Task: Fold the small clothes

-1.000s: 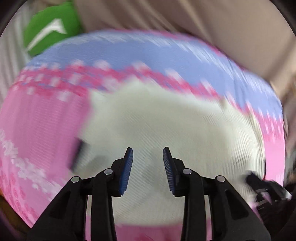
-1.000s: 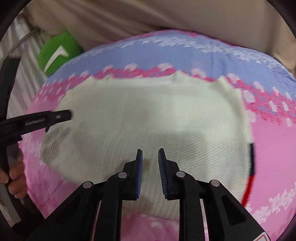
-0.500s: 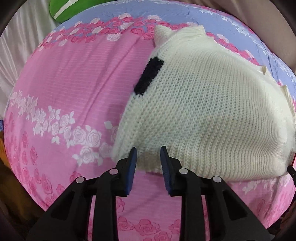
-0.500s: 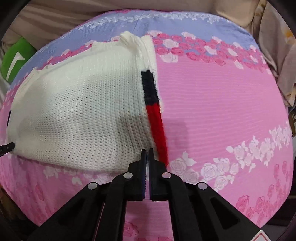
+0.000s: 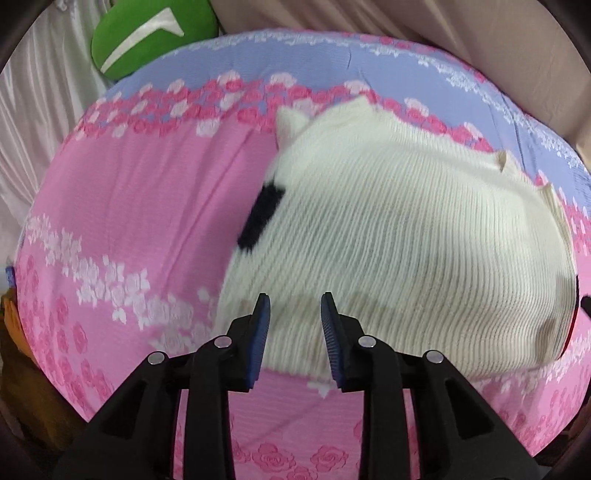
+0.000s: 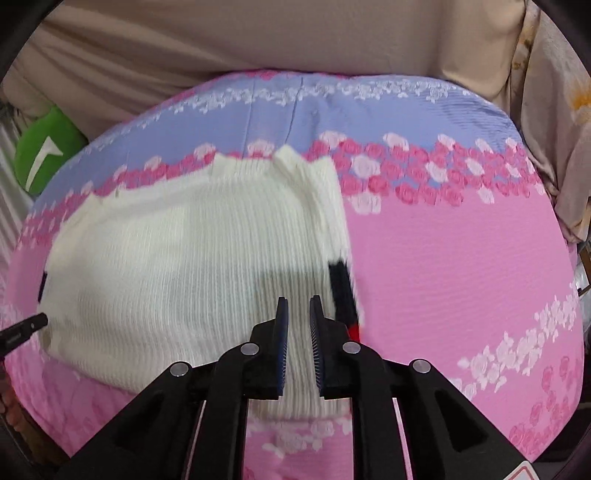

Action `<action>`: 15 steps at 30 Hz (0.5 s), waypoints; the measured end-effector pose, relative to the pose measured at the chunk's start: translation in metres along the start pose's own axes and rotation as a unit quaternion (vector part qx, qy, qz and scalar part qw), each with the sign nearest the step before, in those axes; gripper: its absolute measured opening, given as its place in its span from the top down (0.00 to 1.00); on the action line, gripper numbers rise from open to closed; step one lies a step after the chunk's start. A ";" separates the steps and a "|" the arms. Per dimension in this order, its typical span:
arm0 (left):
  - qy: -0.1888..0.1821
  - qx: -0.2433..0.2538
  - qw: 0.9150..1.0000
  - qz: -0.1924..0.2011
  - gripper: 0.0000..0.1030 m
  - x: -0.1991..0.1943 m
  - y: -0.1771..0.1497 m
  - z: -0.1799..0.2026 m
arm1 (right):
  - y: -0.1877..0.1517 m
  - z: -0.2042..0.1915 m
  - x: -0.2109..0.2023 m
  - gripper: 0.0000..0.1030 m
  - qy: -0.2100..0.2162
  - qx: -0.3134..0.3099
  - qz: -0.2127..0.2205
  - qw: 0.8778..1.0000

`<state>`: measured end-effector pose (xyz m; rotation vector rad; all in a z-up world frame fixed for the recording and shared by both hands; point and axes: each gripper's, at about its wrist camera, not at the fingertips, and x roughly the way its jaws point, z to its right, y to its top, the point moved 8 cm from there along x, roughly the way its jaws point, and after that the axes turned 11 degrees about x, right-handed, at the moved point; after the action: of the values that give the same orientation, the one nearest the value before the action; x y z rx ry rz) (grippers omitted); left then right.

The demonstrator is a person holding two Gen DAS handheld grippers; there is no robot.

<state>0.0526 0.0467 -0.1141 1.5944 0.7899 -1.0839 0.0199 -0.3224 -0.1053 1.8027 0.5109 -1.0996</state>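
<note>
A cream knitted sweater lies flat on a pink floral bedsheet, with a black patch on its left edge. My left gripper hovers open over the sweater's near left hem, nothing pinched. In the right wrist view the same sweater shows a black and red stripe along its right edge. My right gripper hangs over the near right part, just left of that stripe. Its jaws are opening, with no cloth between them. The left gripper's tip pokes in at the left edge.
A green cushion with a white mark sits beyond the bed's far left corner. Beige fabric rises behind the bed. The sheet spreads pink to the right of the sweater, with a lilac band at the far side.
The right gripper's jaws were shut half a second ago and now stand apart; it slid left onto the sweater. The left gripper slid right, from the hem's corner to over the knit.
</note>
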 end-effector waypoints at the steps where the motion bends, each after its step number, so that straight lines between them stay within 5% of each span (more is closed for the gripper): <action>1: 0.002 0.000 1.000 0.006 0.73 0.000 0.010 -0.002 | 0.014 -0.001 0.003 0.82 -0.003 0.005 0.009 1.000; 8: 0.030 0.013 0.999 0.041 0.72 0.015 0.084 -0.004 | 0.069 -0.010 0.046 0.81 -0.016 0.012 0.024 1.000; 15: 0.048 0.022 0.999 0.011 0.72 0.067 0.114 -0.003 | 0.075 -0.009 0.097 0.82 -0.039 0.008 -0.007 0.999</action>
<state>0.1803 0.0167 -0.1327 1.6993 0.8158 -1.0215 0.1279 -0.3616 -0.1486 1.7653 0.4691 -1.1826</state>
